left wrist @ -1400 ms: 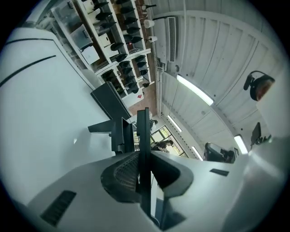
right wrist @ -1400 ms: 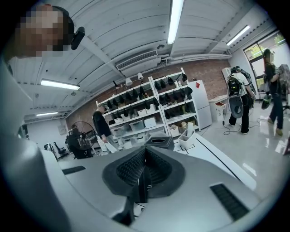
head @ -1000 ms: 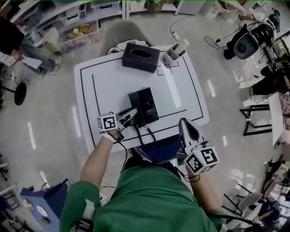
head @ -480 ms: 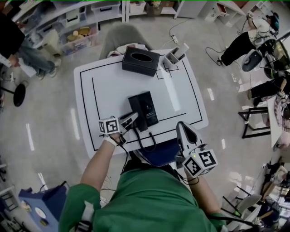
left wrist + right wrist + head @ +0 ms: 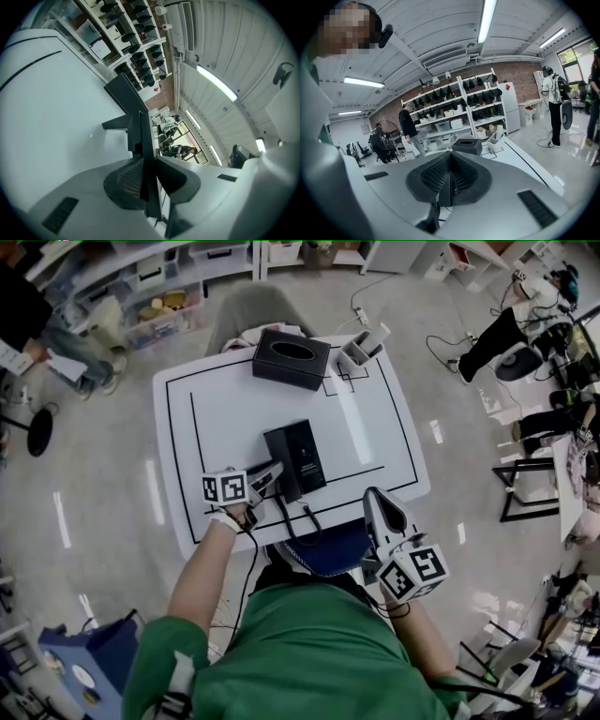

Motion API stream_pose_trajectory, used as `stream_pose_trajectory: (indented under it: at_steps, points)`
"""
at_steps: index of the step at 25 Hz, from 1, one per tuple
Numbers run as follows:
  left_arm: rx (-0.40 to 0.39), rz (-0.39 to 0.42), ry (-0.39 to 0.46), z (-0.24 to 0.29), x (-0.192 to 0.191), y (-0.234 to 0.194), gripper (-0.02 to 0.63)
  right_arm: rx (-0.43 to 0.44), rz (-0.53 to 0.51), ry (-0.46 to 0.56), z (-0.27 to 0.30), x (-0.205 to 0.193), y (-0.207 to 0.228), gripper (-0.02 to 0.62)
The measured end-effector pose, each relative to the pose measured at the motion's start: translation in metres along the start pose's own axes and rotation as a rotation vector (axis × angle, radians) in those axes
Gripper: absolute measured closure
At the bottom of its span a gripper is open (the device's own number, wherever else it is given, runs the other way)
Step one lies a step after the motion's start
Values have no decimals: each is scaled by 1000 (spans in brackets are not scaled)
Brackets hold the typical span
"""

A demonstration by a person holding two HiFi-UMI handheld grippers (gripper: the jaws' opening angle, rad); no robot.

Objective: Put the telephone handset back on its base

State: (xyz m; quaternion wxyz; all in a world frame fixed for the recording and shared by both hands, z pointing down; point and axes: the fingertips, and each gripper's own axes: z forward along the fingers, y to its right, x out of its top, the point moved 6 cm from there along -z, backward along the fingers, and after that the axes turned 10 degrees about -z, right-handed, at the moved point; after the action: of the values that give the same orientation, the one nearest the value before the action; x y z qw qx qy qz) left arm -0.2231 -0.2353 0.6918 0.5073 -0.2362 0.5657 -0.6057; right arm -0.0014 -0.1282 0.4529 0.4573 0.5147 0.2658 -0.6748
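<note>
No word, number or brand could be read anywhere. At the tabletop's (image 5: 220, 418) near edge, the cube (image 5: 225, 488) on the left tongs (image 5: 273, 473), whose jaws were opening with the handset's (image 5: 277, 451) dark edge between them, carried black-and-white square markers, patterns rather than letters. So did the cube (image 5: 415, 573) on the right tongs (image 5: 379, 500), off the tabletop's near corner. The tabletop itself bore only black ruled lines. Beyond the tabletop's far end, a white cabinet (image 5: 509, 105) showed a small red mark (image 5: 506, 87), perhaps a sticker, too small to read.
</note>
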Motion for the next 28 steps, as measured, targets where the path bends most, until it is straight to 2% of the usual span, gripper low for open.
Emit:
stream_pose_trajectory:
  at_steps: [4, 8, 11, 16, 19, 23, 28]
  points:
    - [0, -18, 10, 2, 0, -3, 520, -10, 11, -4, -5, -6, 2, 572]
    - [-24, -96, 32, 3, -2, -12, 511, -16, 11, 5, -9, -4, 1, 572]
    - [15, -124, 50, 2, -1, -21, 423, -18, 7, 17, -9, -2, 3, 572]
    - [92, -103, 44, -1, -1, -19, 408, -16, 6, 20, -7, -1, 1, 572]
    - [104, -86, 63, -8, 0, -11, 408, -11, 1, 26, -7, 2, -1, 572]
    - [101, -30, 126, -27, 11, 10, 408, -10, 0, 32, -6, 2, 1, 572]
    - [151, 178, 258, -65, 39, 59, 408, -26, -15, 62, -9, 14, 6, 572]
